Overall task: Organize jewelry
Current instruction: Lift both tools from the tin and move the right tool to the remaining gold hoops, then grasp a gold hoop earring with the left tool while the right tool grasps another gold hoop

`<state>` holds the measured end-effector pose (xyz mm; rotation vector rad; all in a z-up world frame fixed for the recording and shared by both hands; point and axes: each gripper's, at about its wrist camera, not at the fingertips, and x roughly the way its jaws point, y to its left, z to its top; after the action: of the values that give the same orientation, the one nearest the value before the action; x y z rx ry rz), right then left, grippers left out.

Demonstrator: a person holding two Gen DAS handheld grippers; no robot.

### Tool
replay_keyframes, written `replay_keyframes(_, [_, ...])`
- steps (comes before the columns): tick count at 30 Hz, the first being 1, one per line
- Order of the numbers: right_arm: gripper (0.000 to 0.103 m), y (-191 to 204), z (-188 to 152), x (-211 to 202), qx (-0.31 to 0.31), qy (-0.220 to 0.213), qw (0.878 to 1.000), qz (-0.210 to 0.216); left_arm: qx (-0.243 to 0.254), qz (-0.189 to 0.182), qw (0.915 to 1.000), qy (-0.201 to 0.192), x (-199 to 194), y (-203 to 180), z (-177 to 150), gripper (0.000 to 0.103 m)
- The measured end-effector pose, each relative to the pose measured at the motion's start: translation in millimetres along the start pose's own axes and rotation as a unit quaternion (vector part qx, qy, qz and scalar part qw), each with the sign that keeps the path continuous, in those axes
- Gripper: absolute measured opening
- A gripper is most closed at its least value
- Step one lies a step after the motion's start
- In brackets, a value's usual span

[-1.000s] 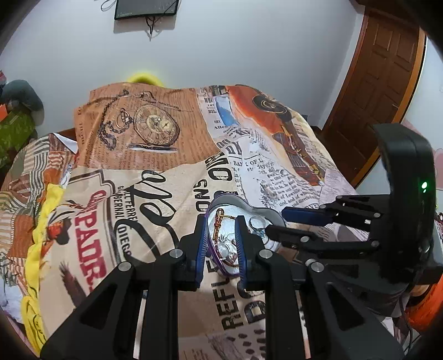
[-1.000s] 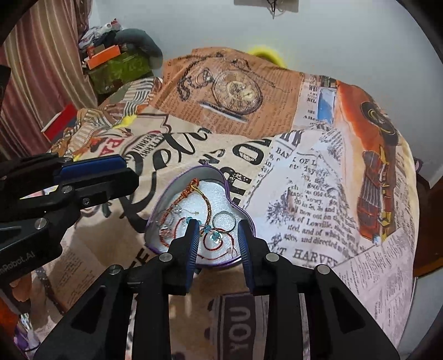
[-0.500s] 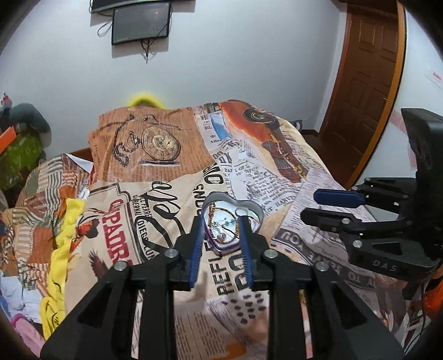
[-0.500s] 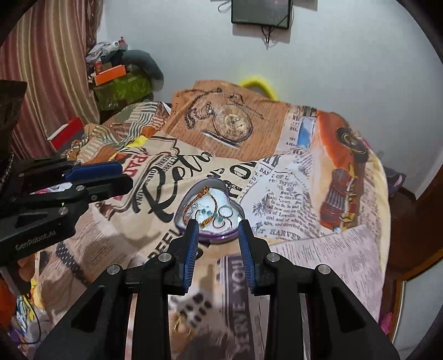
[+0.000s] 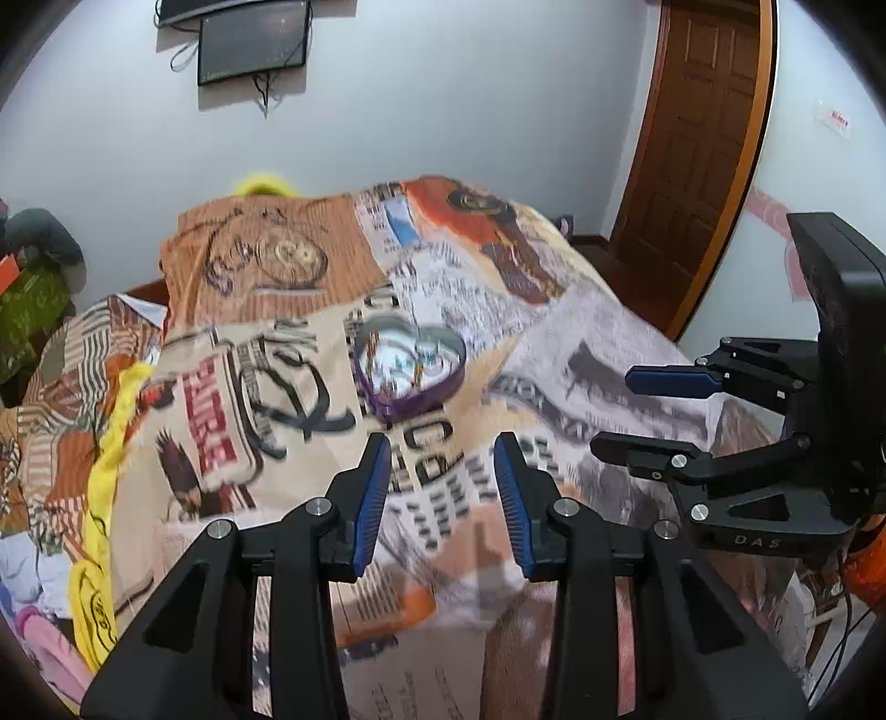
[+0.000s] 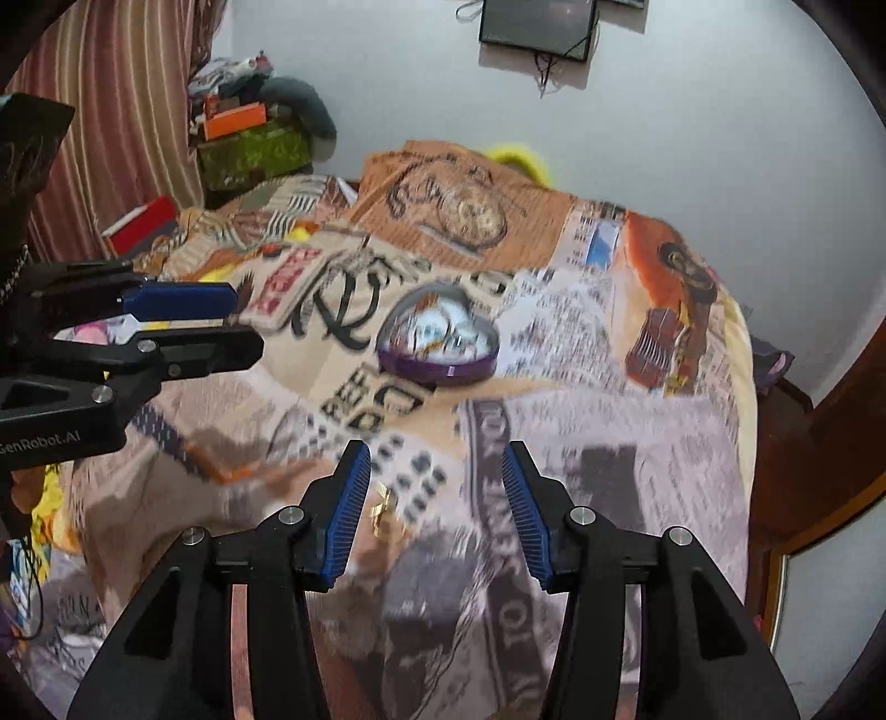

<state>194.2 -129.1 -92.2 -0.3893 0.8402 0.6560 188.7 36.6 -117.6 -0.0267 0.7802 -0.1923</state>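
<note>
A purple heart-shaped tin sits on the printed bedspread, open, with chains and rings inside; it also shows in the right wrist view. My left gripper is open and empty, held back from the tin and above the bed. My right gripper is open and empty, also held back from the tin. A small gold piece of jewelry lies on the bedspread close to the right gripper's left finger. Each gripper shows in the other's view, the right one and the left one.
The bedspread covers the whole bed. A wooden door stands at the right. Boxes and clothes are piled by a striped curtain at the left. A dark screen hangs on the wall.
Both grippers have pulled back and up from the tin, which now looks smaller and farther. Their jaws have spread wider. The gold piece has come into view near the right gripper.
</note>
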Motion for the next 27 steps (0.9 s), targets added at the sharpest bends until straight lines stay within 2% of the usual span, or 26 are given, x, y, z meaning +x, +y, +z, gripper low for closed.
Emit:
replay_keyframes(10, [0.046,4.6,-22.2,47.6,0.021,0.079,0.996,0.042,-0.029,-0.012,0.9983,0.048,19.9,6.7,-37.2,0.038])
replay_keyframes(18, [0.046,3.1,-24.7,49.5,0.020,0.075,0.995,0.069,-0.028,-0.014,0.9975,0.063,30.7,4.1,-44.6,0.038])
replay_keyframes(20, [0.040,0.9,-26.7,49.8,0.023,0.071,0.994,0.078,-0.026,-0.018,0.9976,0.062,31.5,1.1,-44.4,0.038])
replay_keyframes(22, [0.024,0.7,-26.0,51.8,0.025,0.069,0.994,0.080,-0.023,-0.022,0.9975,0.063,33.3,-2.4,-43.7,0.038])
replay_keyframes(23, [0.019,0.3,-26.2,51.9,0.026,0.068,0.994,0.082,-0.021,-0.023,0.9975,0.064,34.3,-4.0,-43.0,0.038])
replay_keyframes(27, [0.019,-1.1,-26.9,49.6,0.031,0.063,0.994,0.086,-0.015,-0.029,0.9971,0.068,38.4,-13.0,-40.8,0.038])
